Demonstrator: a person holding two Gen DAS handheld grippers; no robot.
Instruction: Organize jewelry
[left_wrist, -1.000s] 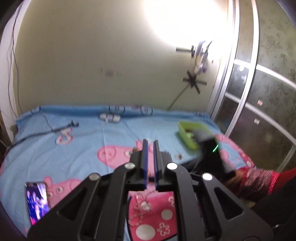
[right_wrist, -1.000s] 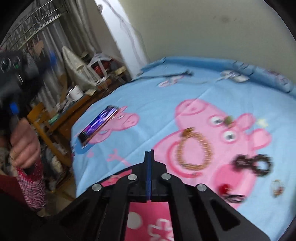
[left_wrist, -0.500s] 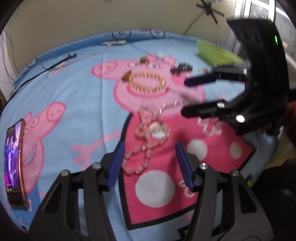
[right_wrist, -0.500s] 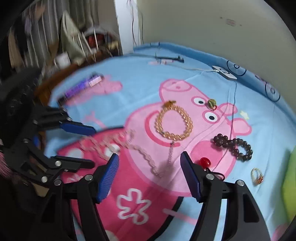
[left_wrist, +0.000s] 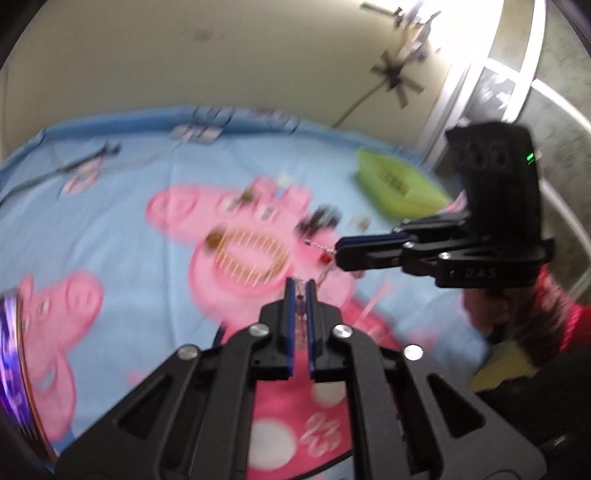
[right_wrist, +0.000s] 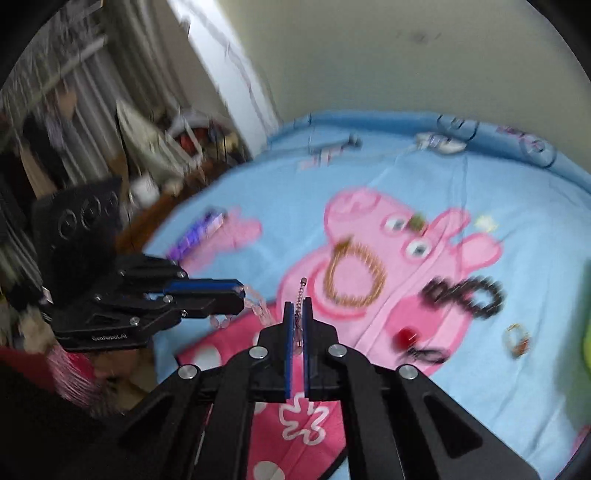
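**Both grippers clamp one pink necklace**

Left gripper (left_wrist: 301, 286) is closed on the pale pink bead necklace (right_wrist: 258, 304), and the right gripper (right_wrist: 297, 308) pinches its thin chain end (right_wrist: 301, 291). Ahead of the right gripper on the bed (right_wrist: 480, 177) lie an amber bracelet (right_wrist: 356, 275), a dark bead bracelet (right_wrist: 465, 293) and, further right, a ring (right_wrist: 517, 338). Beyond the right gripper in the left view sits a green tray (left_wrist: 399, 182).

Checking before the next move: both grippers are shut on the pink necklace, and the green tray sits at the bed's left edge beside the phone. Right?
Not quite. Both grippers, left and right, are shut on the pink necklace, but the left wrist view shows the green tray far right, the phone far left.
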